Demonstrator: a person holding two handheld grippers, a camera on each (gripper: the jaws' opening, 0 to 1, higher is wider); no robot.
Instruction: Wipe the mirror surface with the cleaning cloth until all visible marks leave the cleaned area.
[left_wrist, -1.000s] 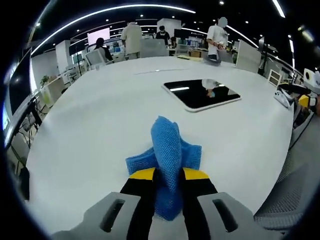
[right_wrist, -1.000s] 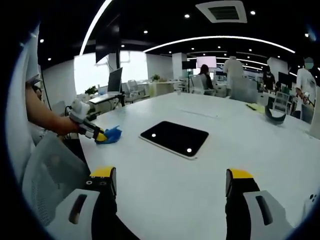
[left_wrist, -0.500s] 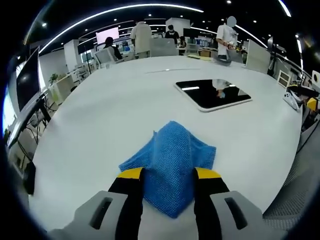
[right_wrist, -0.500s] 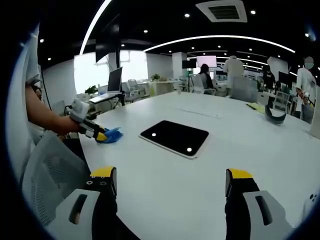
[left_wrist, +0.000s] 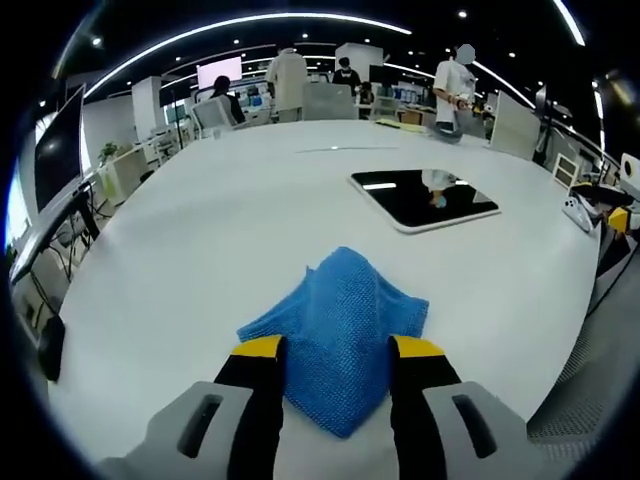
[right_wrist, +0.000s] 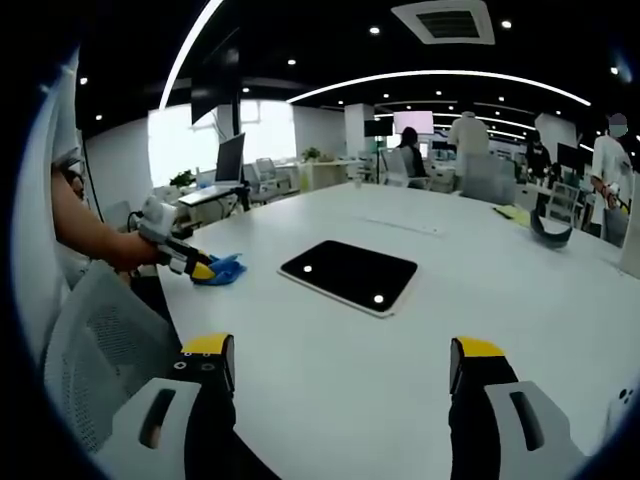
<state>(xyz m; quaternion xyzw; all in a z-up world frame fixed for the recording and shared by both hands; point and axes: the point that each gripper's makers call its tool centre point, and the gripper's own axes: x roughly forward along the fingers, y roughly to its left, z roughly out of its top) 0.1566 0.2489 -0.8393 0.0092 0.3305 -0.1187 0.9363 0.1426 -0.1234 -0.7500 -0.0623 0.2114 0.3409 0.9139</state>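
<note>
A blue cleaning cloth (left_wrist: 340, 320) lies bunched on the white table (left_wrist: 200, 230) between the jaws of my left gripper (left_wrist: 338, 350), which stands open around it. The dark mirror (left_wrist: 425, 198) lies flat farther out to the right, apart from the cloth, with ceiling lights reflected in it. In the right gripper view the mirror (right_wrist: 348, 275) sits mid-table. To its left are the cloth (right_wrist: 225, 268) and the left gripper (right_wrist: 200, 270), held by a person's hand. My right gripper (right_wrist: 335, 360) is open above the table's near edge with nothing between its jaws.
A grey mesh chair (right_wrist: 90, 330) stands by the table edge at the left of the right gripper view. Several people stand beyond the far side of the table (left_wrist: 290, 80). A dark bowl-like object (right_wrist: 548, 228) sits far right on the table.
The left gripper's jaws have spread apart, and the cloth that was pinched upright between them has slumped wider onto the table. The right gripper has stayed put.
</note>
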